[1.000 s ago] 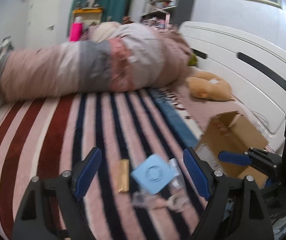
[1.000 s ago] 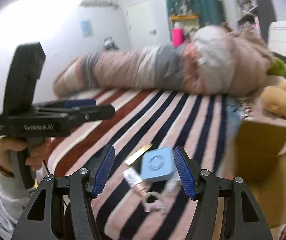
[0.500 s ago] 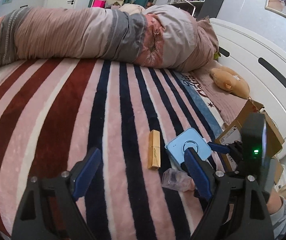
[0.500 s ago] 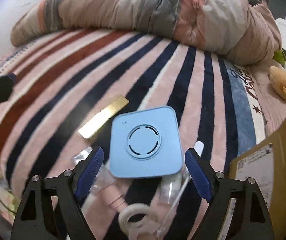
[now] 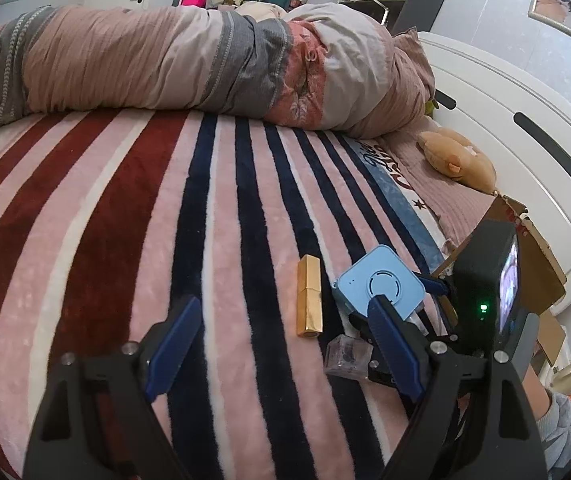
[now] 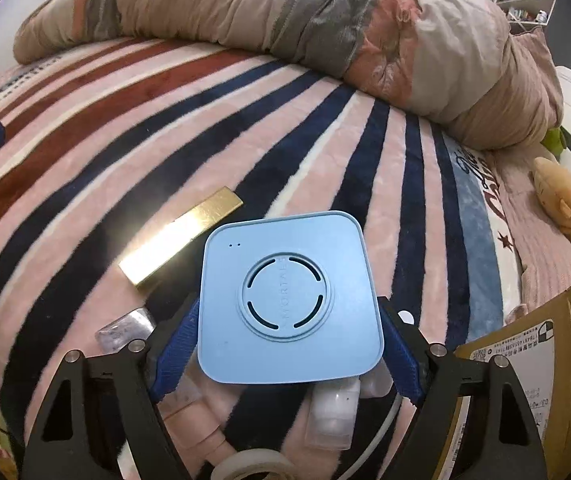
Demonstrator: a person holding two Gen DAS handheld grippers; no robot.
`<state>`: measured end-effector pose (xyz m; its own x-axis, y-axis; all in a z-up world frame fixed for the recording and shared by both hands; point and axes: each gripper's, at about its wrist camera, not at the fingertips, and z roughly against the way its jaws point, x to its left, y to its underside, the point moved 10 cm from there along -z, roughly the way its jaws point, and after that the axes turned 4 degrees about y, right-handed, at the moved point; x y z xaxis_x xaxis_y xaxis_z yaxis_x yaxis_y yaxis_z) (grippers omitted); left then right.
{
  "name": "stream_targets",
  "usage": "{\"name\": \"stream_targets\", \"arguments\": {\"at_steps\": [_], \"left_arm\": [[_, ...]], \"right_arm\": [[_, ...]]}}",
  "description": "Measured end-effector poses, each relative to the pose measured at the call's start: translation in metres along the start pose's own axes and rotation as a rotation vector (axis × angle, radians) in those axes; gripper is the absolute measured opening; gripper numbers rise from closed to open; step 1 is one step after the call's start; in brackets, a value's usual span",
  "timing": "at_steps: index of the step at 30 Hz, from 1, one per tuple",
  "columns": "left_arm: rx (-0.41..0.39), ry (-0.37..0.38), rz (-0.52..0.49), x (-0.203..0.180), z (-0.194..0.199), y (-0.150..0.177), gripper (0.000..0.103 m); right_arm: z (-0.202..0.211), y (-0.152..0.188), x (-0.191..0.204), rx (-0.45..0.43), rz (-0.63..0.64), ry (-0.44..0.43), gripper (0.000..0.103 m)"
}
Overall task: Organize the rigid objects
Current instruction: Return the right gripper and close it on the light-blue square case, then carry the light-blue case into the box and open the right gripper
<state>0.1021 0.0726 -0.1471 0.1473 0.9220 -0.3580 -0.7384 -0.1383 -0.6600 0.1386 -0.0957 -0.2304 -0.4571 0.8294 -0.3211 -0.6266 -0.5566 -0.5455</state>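
A light blue square device lies among small things on the striped blanket. My right gripper is low over it, one blue finger at each side edge; I cannot tell whether they clamp it. A gold bar lies just left of it. A clear plastic piece, pale tubes and a tape roll lie underneath. In the left wrist view my left gripper is open and empty over the blanket, left of the device, gold bar and clear case.
An open cardboard box stands at the right by the white headboard; it also shows in the right wrist view. A rolled duvet lies across the far side. A tan plush toy lies near the headboard.
My right gripper has dropped and moved forward until its fingers flank the blue device. My left gripper has shifted slightly, staying open.
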Motion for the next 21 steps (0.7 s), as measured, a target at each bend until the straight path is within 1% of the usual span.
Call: {"name": "stream_targets", "arguments": {"at_steps": [3,7,11,16,19,21], "left_arm": [[-0.002,0.007,-0.007,-0.004,0.002,-0.002,0.083],[-0.011,0.036,-0.021,-0.017,0.006,-0.006,0.083],[-0.024,0.126,-0.030,-0.037,0.015,-0.012,0.083],[-0.048,0.250,-0.056,-0.076,0.031,-0.024,0.083],[-0.055,0.319,-0.078,-0.102,0.039,-0.030,0.080],[-0.059,0.346,-0.092,-0.118,0.042,-0.034,0.077]], "right_arm": [[0.012,-0.003,-0.001,-0.041,-0.011,-0.023,0.080],[0.037,-0.011,0.002,-0.100,-0.024,-0.092,0.080],[0.072,-0.020,0.010,-0.181,-0.040,-0.200,0.080],[0.126,-0.031,0.014,-0.303,-0.068,-0.352,0.080],[0.156,-0.035,0.009,-0.379,-0.078,-0.409,0.080],[0.177,-0.036,0.002,-0.435,-0.085,-0.438,0.080]]}}
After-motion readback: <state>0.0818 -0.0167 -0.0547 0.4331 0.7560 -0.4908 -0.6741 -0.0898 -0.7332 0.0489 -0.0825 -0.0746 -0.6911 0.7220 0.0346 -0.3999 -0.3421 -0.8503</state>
